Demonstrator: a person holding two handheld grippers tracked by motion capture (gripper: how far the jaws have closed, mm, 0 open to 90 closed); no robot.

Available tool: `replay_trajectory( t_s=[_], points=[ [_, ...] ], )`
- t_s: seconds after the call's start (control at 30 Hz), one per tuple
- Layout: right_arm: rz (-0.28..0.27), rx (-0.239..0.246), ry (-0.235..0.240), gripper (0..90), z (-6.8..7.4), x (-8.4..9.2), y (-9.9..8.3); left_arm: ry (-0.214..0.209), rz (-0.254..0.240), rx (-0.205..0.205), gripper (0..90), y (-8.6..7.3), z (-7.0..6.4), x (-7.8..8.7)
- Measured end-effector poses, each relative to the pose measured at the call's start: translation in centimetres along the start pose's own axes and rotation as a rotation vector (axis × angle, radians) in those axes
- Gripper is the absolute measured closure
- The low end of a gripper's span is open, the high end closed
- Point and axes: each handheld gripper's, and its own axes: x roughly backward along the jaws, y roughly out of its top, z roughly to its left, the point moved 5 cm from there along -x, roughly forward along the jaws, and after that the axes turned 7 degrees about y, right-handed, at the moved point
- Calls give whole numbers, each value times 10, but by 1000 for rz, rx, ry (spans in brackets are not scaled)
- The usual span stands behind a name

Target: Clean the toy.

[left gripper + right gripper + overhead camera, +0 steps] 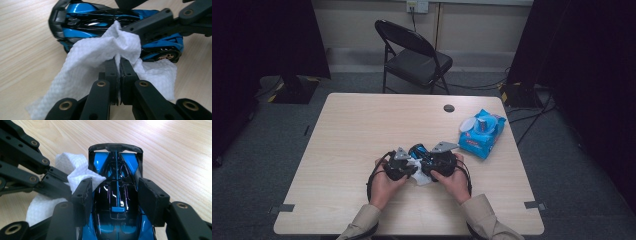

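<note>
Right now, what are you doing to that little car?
A person is wiping a blue toy car on the table. The right gripper grips the car by its sides, and the left gripper pinches a white wipe against it. A pack of wipes lies off to the right.

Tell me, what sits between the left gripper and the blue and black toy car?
A crumpled white paper wipe, pinched in the left gripper, lies against the toy car; the left gripper view shows it best.

One toy car (421,151), one white wipe (418,174), one wipes pack (482,132), one folding chair (414,56), two tools
</note>
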Motion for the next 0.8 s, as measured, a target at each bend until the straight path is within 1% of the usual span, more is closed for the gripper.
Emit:
replay_trajectory(
  t_s=[0.07,0.1,0.13,0.17,0.33,0.4,0.5,0.6,0.8],
  points=[
    [-1,-2,1,466,0,0,0,-5,2,-9,868,0,-3,0],
    [-1,-2,0,466,0,0,0,-12,0,-6,868,0,-5,0],
    [-1,-3,0,466,0,0,0,-11,1,-15,868,0,-6,0],
    [-3,-3,1,466,0,0,0,-16,1,-11,868,0,-8,0],
    [-4,-5,2,467,0,0,0,-33,3,-21,870,-1,-15,0],
    [-4,-5,2,467,0,0,0,-39,6,-31,871,-1,-19,1],
    [-1,-5,2,468,0,0,0,-54,3,-23,872,-3,-24,2],
    [-1,-6,3,467,0,0,0,-60,3,-32,876,-4,-27,3],
    [-1,-4,4,467,-1,-1,1,-73,1,-36,881,-6,-34,4]
  ],
)
